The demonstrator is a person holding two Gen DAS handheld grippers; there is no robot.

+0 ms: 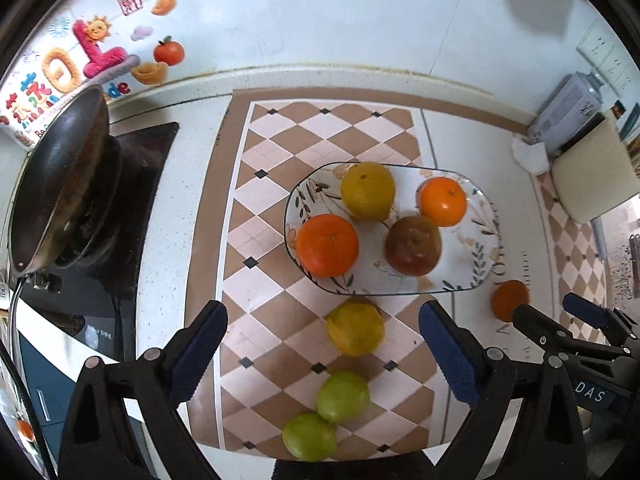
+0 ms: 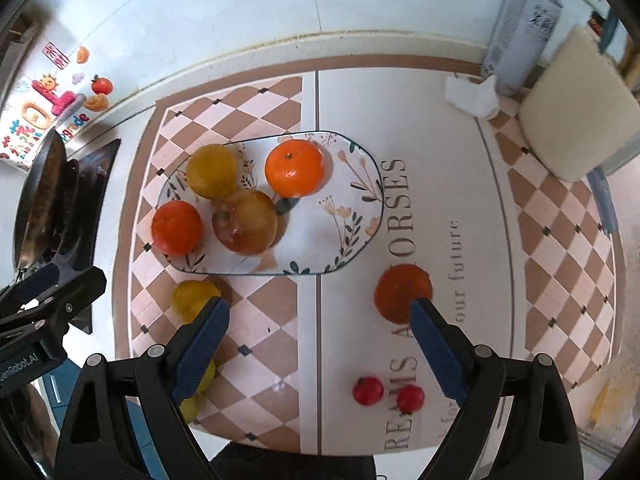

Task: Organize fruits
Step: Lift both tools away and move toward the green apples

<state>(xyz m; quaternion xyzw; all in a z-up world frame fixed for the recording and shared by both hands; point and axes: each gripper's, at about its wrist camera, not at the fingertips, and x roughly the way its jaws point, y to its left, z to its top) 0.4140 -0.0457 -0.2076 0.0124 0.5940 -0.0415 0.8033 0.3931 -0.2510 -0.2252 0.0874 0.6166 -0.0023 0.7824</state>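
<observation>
An oval floral plate [image 1: 472, 216] [image 2: 320, 236] holds two oranges [image 1: 327, 245] [image 2: 294, 167], a yellow fruit [image 1: 368, 191] [image 2: 212, 171] and a red-brown apple [image 1: 413, 245] [image 2: 245, 222]. On the mat in front lie a yellow fruit [image 1: 355, 328] [image 2: 192, 300], two green fruits [image 1: 343, 396] [image 1: 309, 437], a loose orange [image 1: 507, 299] [image 2: 402, 290] and two small red fruits [image 2: 368, 391] [image 2: 410, 399]. My left gripper [image 1: 322, 350] is open above the loose yellow fruit. My right gripper [image 2: 320, 344] is open and empty, its right finger beside the loose orange.
A black pan [image 1: 60, 184] sits on a stove [image 1: 132, 216] at the left. A bottle [image 2: 520, 28], a white cloth [image 2: 472, 96] and a cream container [image 2: 576, 108] stand at the back right. The checkered mat [image 1: 272, 184] covers the counter.
</observation>
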